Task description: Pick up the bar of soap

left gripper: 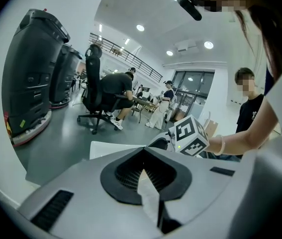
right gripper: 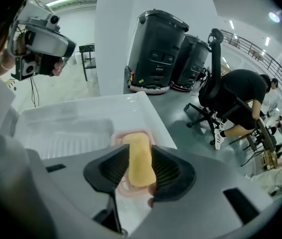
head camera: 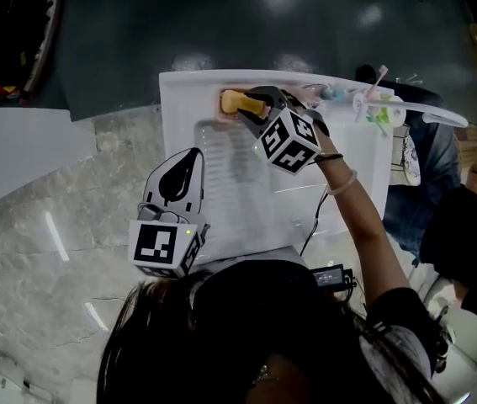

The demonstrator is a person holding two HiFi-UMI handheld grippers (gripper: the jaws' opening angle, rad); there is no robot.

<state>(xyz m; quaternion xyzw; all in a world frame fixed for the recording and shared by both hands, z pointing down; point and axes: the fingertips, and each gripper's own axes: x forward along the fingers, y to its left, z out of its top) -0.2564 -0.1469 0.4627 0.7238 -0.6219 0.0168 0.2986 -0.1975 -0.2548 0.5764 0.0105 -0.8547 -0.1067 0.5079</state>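
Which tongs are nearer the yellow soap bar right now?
Right. The right tongs straddle the soap bar on its pink dish at the sink's far corner; the left tongs hang over its near left edge, clear of the soap.

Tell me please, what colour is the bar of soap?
Yellow-orange; the bar of soap shows best in the right gripper view.

left tongs (head camera: pixel 193 155), right tongs (head camera: pixel 252 108): grey shells, black ribbed pads | black-white marker cubes (head camera: pixel 291 140) | pale bracelet (head camera: pixel 344 181)
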